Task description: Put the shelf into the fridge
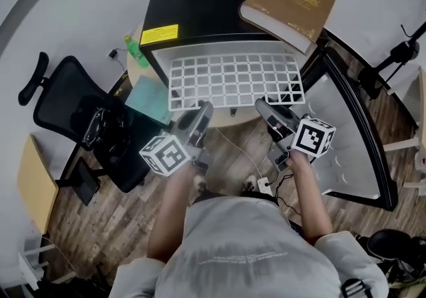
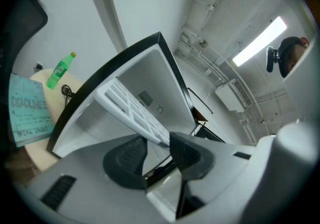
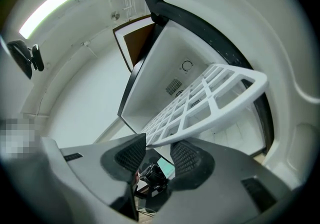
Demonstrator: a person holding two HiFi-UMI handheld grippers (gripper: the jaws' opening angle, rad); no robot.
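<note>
On the wood floor [image 1: 226, 147] stood the open fridge [image 1: 200, 4] with the shelf [image 1: 234, 78] partly in, and with my left gripper [image 1: 204, 109] and right gripper [image 1: 265, 108] both unclenched at its front edge, a lopsided push could have jammed it.

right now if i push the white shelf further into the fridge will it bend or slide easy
The shelf is an open grid with a thick rim, so it is probably stiff and light. It nearly fills the width of the fridge, so an uneven push may skew and jam it. Its smooth finish likely slides readily.
</note>
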